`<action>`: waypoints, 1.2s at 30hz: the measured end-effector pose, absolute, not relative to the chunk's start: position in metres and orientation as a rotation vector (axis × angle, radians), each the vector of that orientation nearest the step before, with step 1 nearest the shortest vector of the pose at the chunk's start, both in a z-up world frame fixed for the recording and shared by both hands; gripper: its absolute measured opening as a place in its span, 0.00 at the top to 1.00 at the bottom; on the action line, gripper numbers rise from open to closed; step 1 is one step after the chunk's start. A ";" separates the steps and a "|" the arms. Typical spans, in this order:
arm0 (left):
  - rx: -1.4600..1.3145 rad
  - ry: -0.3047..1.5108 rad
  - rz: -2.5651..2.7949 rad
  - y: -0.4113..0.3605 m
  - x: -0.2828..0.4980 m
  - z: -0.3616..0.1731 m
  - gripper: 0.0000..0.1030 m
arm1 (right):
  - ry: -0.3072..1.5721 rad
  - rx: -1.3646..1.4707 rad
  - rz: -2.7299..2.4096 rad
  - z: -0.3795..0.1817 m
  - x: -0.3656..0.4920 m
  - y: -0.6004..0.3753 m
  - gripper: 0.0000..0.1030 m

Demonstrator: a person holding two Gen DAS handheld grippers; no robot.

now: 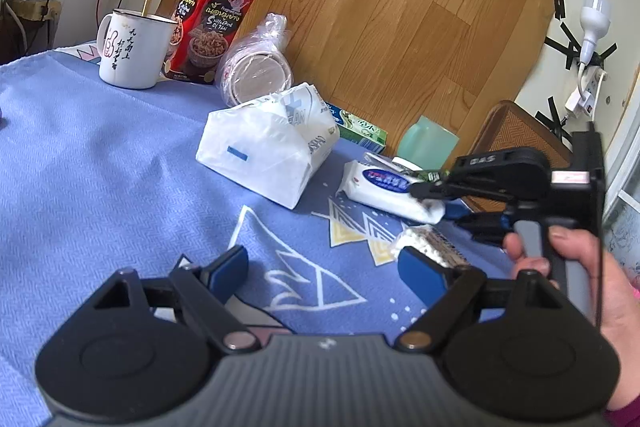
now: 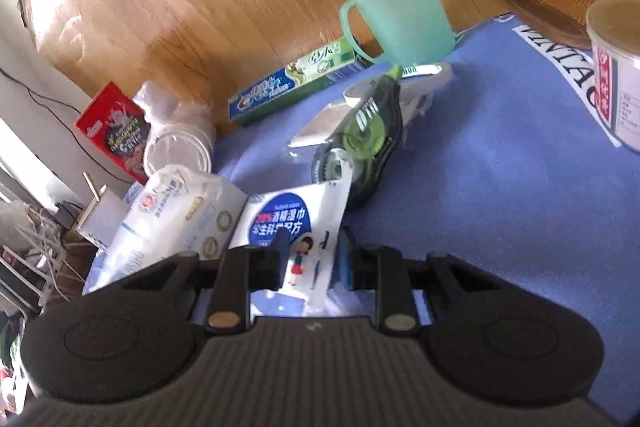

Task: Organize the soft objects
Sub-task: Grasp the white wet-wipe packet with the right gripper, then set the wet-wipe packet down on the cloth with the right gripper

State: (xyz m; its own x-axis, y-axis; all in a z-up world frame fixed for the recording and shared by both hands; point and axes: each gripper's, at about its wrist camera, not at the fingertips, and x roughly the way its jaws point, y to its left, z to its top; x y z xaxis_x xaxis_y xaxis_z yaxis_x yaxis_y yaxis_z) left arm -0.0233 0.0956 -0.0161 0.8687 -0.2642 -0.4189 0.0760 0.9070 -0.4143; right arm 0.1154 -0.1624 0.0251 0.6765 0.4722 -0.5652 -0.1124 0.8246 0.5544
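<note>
My right gripper (image 2: 310, 259) is shut on a small white wet-wipe pack (image 2: 296, 227) with a blue oval label; it also shows in the left wrist view (image 1: 386, 189), held by the right gripper (image 1: 434, 197) just above the blue cloth. A big white tissue pack (image 1: 266, 147) lies in the middle of the cloth, left of the wipe pack, and shows in the right wrist view (image 2: 176, 223). My left gripper (image 1: 322, 267) is open and empty, low over the cloth. A white puffy snack piece (image 1: 424, 243) lies by its right finger.
A white enamel mug (image 1: 134, 51), a red snack box (image 1: 214, 23) and bagged paper bowls (image 1: 256, 67) stand at the back. A toothpaste box (image 2: 296, 83), a green cup (image 2: 396, 11), a green correction tape (image 2: 368, 135) and a paper tub (image 2: 618, 67) lie beyond the wipes.
</note>
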 end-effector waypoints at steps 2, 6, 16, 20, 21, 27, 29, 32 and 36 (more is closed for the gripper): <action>-0.397 0.489 -0.182 0.095 -0.023 -0.016 0.17 | 0.708 0.447 0.332 0.039 0.103 -0.170 0.81; -0.398 0.489 -0.183 0.095 -0.023 -0.016 0.17 | 0.635 0.357 0.275 0.058 0.066 -0.206 0.82; -0.391 0.505 -0.287 0.072 -0.024 -0.002 0.17 | 0.658 0.467 0.300 0.036 -0.080 -0.302 0.83; -0.325 0.484 -0.480 0.025 -0.029 0.019 0.17 | 0.616 0.350 0.207 0.031 -0.119 -0.315 0.42; -0.309 0.488 -0.528 0.011 -0.029 0.023 0.17 | 0.584 0.317 0.173 0.032 -0.128 -0.318 0.23; -0.223 0.542 -0.673 -0.050 -0.018 0.029 0.17 | 0.519 0.127 0.175 0.024 -0.151 -0.297 0.17; -0.186 0.568 -0.688 -0.068 -0.011 0.027 0.17 | 0.520 0.087 0.196 0.017 -0.151 -0.290 0.17; -0.151 0.629 -0.723 -0.091 -0.002 0.020 0.16 | 0.541 0.034 0.211 0.004 -0.143 -0.279 0.17; -0.072 0.713 -0.706 -0.113 0.004 0.003 0.26 | 0.544 -0.036 0.209 -0.009 -0.132 -0.268 0.21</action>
State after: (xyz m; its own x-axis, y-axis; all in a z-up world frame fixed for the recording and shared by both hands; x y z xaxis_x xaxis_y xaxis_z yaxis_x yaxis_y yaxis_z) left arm 0.0035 -0.1126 0.0027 0.5375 -0.6168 -0.5751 0.5694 0.7684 -0.2921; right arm -0.1322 -0.2681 -0.0085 0.8348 0.1879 -0.5174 -0.2070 0.9781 0.0212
